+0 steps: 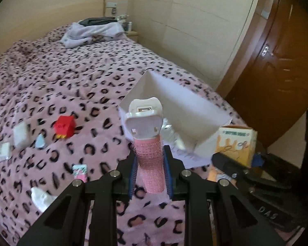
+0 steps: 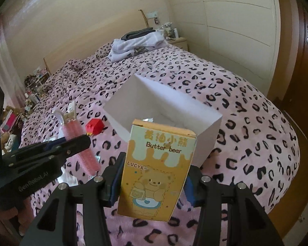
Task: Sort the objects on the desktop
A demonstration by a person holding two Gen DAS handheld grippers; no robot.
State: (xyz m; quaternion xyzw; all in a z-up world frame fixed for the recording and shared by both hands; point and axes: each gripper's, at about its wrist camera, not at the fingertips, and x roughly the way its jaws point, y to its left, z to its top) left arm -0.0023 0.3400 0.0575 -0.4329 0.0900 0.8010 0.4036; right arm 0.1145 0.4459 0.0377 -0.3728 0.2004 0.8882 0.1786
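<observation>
Hair roller (image 1: 152,164) of pink mesh, with a white clip piece on its far end, sits between the blue pads of the left claw (image 1: 151,176), which is closed tightly on its lower half. It looks very light and a little springy — a firm squeeze could flatten it, so the hold on the middle of the tube, not on the white clip, seems the right one. The rough mesh should keep it from slipping.

In the right claw (image 2: 153,181) stands the yellow carton (image 2: 157,168), printed "Butter bear", upright, and the pads press on its two narrow sides with the jaws partly apart. It is thin cardboard, probably light, stiff at the edges but easy to dent on the wide faces.

Just beyond both claws is the white open box (image 2: 174,110) on the bed (image 2: 246,123) — its opening faces up, and I judge it is the place for the sorted things. Both claws point slanting downward toward it, side by side, the left one beside the right.

Left of the left claw, on the blanket, lie the red block (image 1: 64,126) and several small packets (image 1: 20,136).
</observation>
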